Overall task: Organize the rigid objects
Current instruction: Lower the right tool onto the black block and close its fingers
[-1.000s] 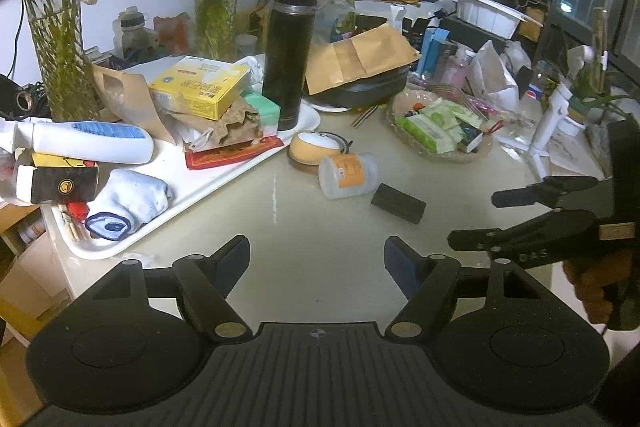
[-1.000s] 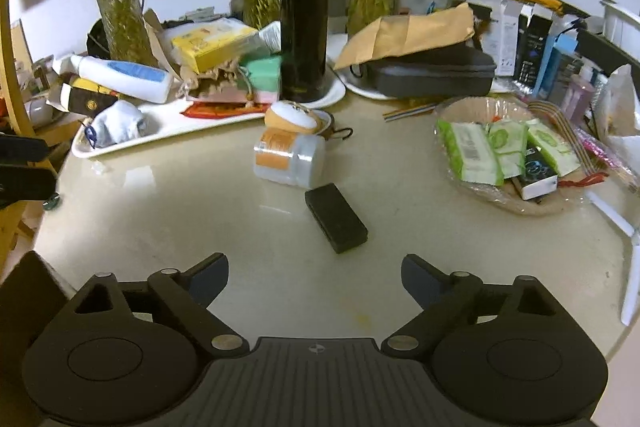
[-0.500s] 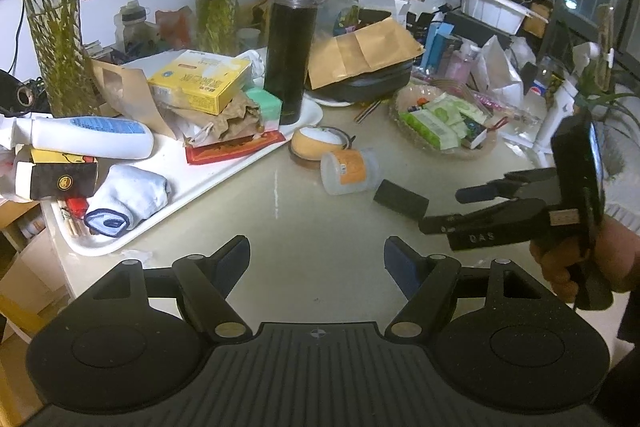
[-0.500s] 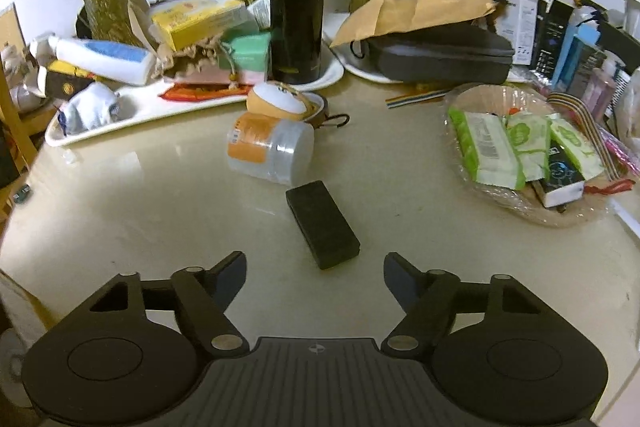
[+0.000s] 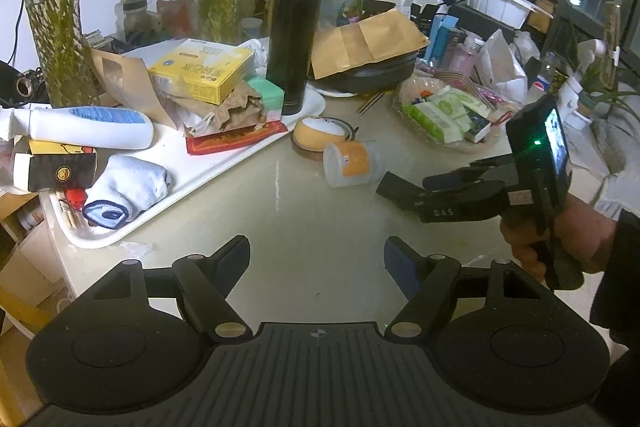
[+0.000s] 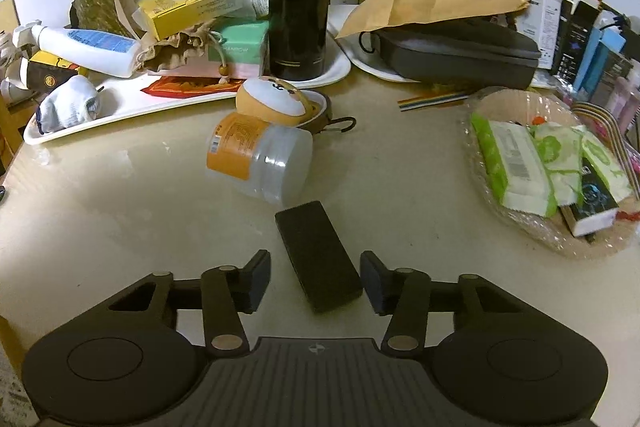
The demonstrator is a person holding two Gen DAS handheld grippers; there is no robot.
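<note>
A flat black box [image 6: 318,255] lies on the beige table; in the left wrist view it [image 5: 396,189] shows half hidden by the right gripper. My right gripper [image 6: 316,283] is open, its jaws on either side of the box's near end, not touching it. A clear jar with an orange label [image 6: 256,157] lies on its side just beyond the box. My left gripper [image 5: 316,261] is open and empty above bare table near the front edge.
A white tray [image 5: 192,167] at left holds a lotion bottle, boxes, a sock and a tall black flask [image 5: 294,39]. A round orange pouch [image 6: 278,101] sits behind the jar. A basket of packets [image 6: 552,167] stands at right. Glass vases line the back.
My right gripper has moved forward and down to the black box, which now sits between its jaws. The jaws have narrowed somewhat. The left gripper has stayed still.
</note>
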